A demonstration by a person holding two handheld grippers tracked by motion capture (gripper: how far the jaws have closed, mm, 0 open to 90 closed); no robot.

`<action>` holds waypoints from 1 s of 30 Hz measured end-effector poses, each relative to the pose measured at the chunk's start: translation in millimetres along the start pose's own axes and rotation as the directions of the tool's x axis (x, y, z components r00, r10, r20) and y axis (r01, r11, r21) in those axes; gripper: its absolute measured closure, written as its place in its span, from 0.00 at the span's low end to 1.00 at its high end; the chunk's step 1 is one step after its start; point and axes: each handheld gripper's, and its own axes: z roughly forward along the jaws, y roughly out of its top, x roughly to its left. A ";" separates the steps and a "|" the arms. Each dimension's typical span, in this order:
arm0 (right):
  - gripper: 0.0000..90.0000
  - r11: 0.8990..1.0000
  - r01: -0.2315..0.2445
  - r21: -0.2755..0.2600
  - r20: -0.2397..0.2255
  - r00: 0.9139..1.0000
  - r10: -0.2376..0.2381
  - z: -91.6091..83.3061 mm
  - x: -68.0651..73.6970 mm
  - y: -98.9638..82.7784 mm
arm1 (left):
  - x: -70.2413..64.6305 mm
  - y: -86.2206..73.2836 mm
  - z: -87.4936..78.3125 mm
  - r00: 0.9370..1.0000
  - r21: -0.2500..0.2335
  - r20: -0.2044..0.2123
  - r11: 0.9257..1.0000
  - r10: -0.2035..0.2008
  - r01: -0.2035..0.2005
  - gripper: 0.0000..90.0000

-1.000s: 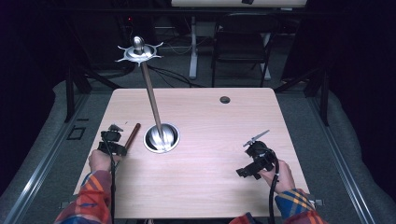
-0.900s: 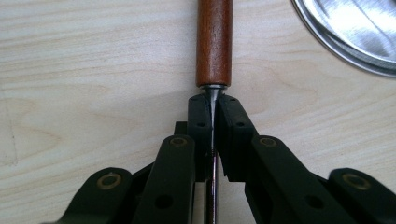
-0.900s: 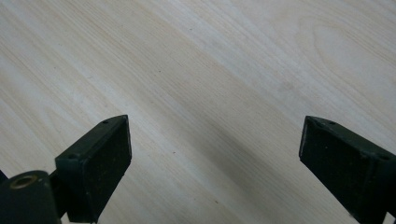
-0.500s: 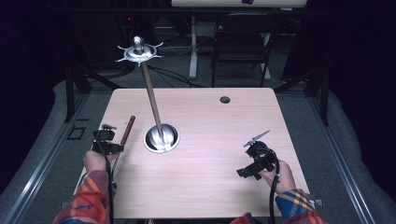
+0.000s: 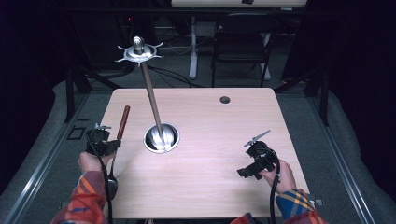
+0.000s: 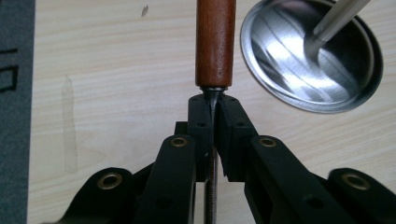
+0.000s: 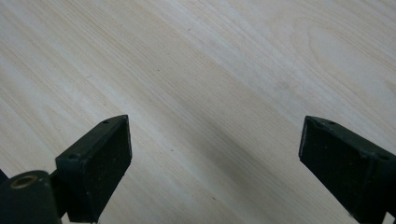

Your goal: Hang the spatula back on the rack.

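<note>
My left gripper [image 5: 108,142] is shut on the thin metal shaft of a utensil, just below its brown wooden handle [image 5: 123,122]. In the left gripper view the handle [image 6: 215,44] points straight away from the closed gripper [image 6: 214,116]. The utensil's dark rounded end [image 5: 112,184] hangs below the person's left hand at the table's left edge. A metal stand has a round base [image 5: 161,138], a slanted pole [image 5: 150,95] and a spiked ring top [image 5: 138,51]. My right gripper [image 7: 215,163] hangs open over bare wood, also seen at the front right [image 5: 250,169].
The wooden table [image 5: 210,121] has a small dark cable hole [image 5: 225,99] near its far edge. The stand's shiny base [image 6: 310,56] lies just right of the held handle. A chair [image 5: 243,44] and a desk leg stand beyond the table on grey floor.
My left gripper has lifted the utensil and shifted slightly left, away from the stand's base; the handle now points farther up the table. The right gripper has stayed still.
</note>
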 end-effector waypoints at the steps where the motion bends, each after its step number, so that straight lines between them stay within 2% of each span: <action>1: 0.10 1.000 0.003 0.002 0.006 1.000 -0.003 0.1 0.2 0.2 | -2.3 0.0 -2.4 1.000 -0.023 -0.006 1.000 0.013 -0.013 0.94; 6: 0.10 1.000 0.002 -0.001 0.005 1.000 -0.002 0.8 0.4 0.2 | -6.0 0.3 -8.2 0.999 -0.059 -0.016 0.998 0.032 -0.033 0.94; 8: 0.10 1.000 0.002 0.001 0.003 1.000 -0.002 0.7 0.0 0.1 | -7.9 -0.1 -13.5 0.999 -0.106 -0.022 0.994 0.039 -0.041 0.94; 10: 0.10 1.000 0.004 0.003 0.003 1.000 -0.004 0.6 -0.2 0.1 | -8.3 0.2 -15.9 0.999 -0.118 -0.022 0.992 0.041 -0.044 0.94; 11: 0.10 1.000 0.005 0.002 0.003 1.000 -0.005 0.8 -0.1 0.0 | -9.3 -0.2 -20.5 0.999 -0.152 -0.032 0.987 0.045 -0.049 0.94; 12: 0.10 1.000 0.005 0.002 0.003 1.000 -0.005 0.8 -0.1 0.0 | -9.3 -0.2 -20.5 0.999 -0.152 -0.032 0.987 0.045 -0.049 0.94; 13: 0.10 1.000 0.006 0.003 0.003 1.000 -0.006 0.8 -0.1 0.1 | -10.0 -1.0 -24.9 0.998 -0.183 -0.041 0.982 0.044 -0.050 0.94; 14: 0.10 1.000 0.006 0.005 0.004 1.000 -0.006 0.8 -0.1 0.1 | -10.0 -1.0 -24.9 0.998 -0.183 -0.041 0.982 0.044 -0.050 0.94; 15: 0.10 1.000 0.006 0.005 0.005 1.000 -0.006 0.9 -0.2 0.1 | -9.9 -1.9 -29.8 0.998 -0.212 -0.047 0.976 0.047 -0.056 0.94; 16: 0.10 1.000 0.006 0.005 0.005 1.000 -0.006 0.9 -0.2 0.1 | -9.9 -1.9 -29.8 0.998 -0.212 -0.047 0.976 0.047 -0.056 0.94; 17: 0.10 1.000 0.009 0.009 0.003 1.000 -0.009 0.7 -0.6 0.2 | -9.3 -2.8 -35.4 0.998 -0.233 -0.045 0.971 0.050 -0.059 0.94; 21: 0.10 1.000 0.021 0.022 0.013 1.000 -0.022 0.3 -1.0 0.6 | -7.7 -3.0 -43.3 0.998 -0.253 -0.025 0.965 0.057 -0.061 0.94; 23: 0.10 0.999 0.020 0.025 0.012 1.000 -0.021 0.7 -0.9 0.8 | -6.9 -2.9 -48.5 0.998 -0.272 -0.018 0.960 0.061 -0.064 0.94; 24: 0.10 1.000 0.019 0.023 0.014 1.000 -0.019 0.9 -0.7 0.7 | -6.6 -2.4 -53.2 0.998 -0.290 -0.015 0.955 0.060 -0.062 0.94; 25: 0.10 1.000 0.019 0.023 0.014 1.000 -0.019 0.9 -0.7 0.7 | -6.6 -2.4 -53.2 0.998 -0.290 -0.015 0.955 0.060 -0.062 0.94; 27: 0.10 0.999 0.022 0.027 0.013 1.000 -0.022 0.6 -1.0 0.8 | -5.5 -1.5 -59.4 0.998 -0.314 -0.011 0.947 0.062 -0.063 0.94; 28: 0.10 0.999 0.022 0.027 0.013 1.000 -0.022 0.6 -1.0 0.8 | -5.5 -1.5 -59.4 0.998 -0.314 -0.011 0.947 0.062 -0.063 0.94; 29: 0.10 0.999 0.027 0.030 0.011 1.000 -0.027 0.5 -1.4 1.0 | -5.3 -1.5 -61.6 0.998 -0.329 -0.012 0.942 0.065 -0.065 0.94; 30: 0.10 0.999 0.022 0.028 0.013 1.000 -0.022 0.8 -1.2 0.8 | -5.4 -1.3 -63.3 0.998 -0.330 -0.013 0.942 0.068 -0.069 0.94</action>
